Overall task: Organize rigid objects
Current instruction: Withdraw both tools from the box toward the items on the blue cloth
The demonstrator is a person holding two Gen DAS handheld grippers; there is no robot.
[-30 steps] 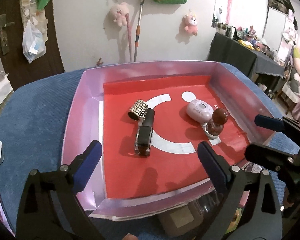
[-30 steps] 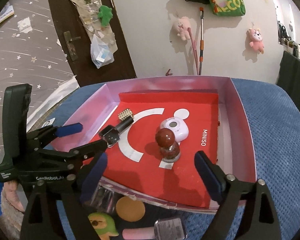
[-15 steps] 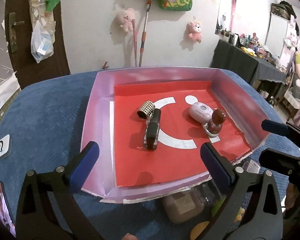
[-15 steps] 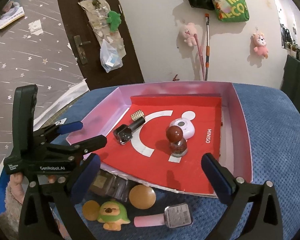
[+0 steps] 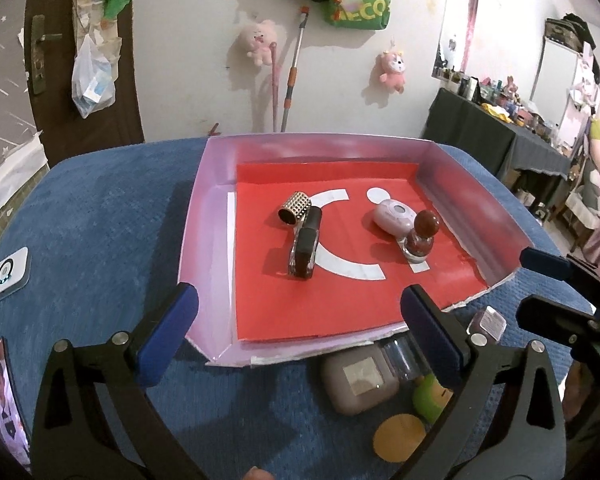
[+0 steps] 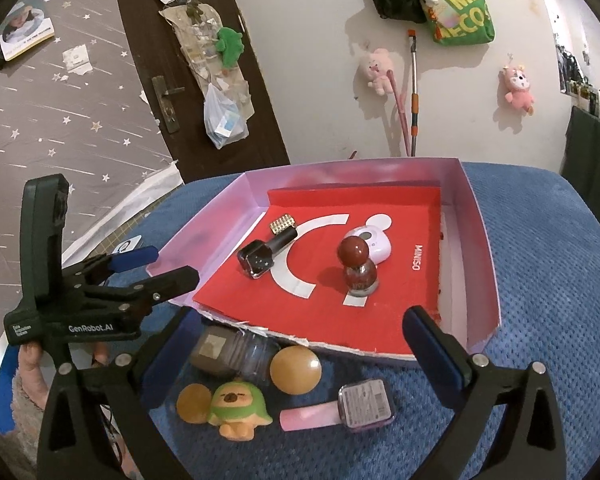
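A pink box with a red floor (image 5: 204, 216) (image 6: 480, 240) sits on the blue cushion. In it lie a black polish bottle (image 5: 305, 242) (image 6: 266, 254), a studded gold cap (image 5: 295, 208), a pink oval case (image 5: 392, 216) (image 6: 370, 242) and an upright red ball-capped bottle (image 5: 420, 236) (image 6: 358, 268). In front of the box lie a taupe bottle (image 5: 360, 378) (image 6: 228, 354), a gold ball (image 6: 296, 370), a green duck toy (image 6: 236, 408) and a pink polish bottle (image 6: 340, 408). My left gripper (image 5: 296, 332) and right gripper (image 6: 296, 344) are open and empty above the box's near edge.
A white gadget (image 5: 8, 274) and a phone (image 5: 6, 396) lie on the cushion at the left. A wall with plush toys and a door stands behind. A dark table (image 5: 496, 144) with clutter is at the far right.
Both grippers have pulled back and up from the box. The loose items in front of the box have come into view. Nothing in the box moved.
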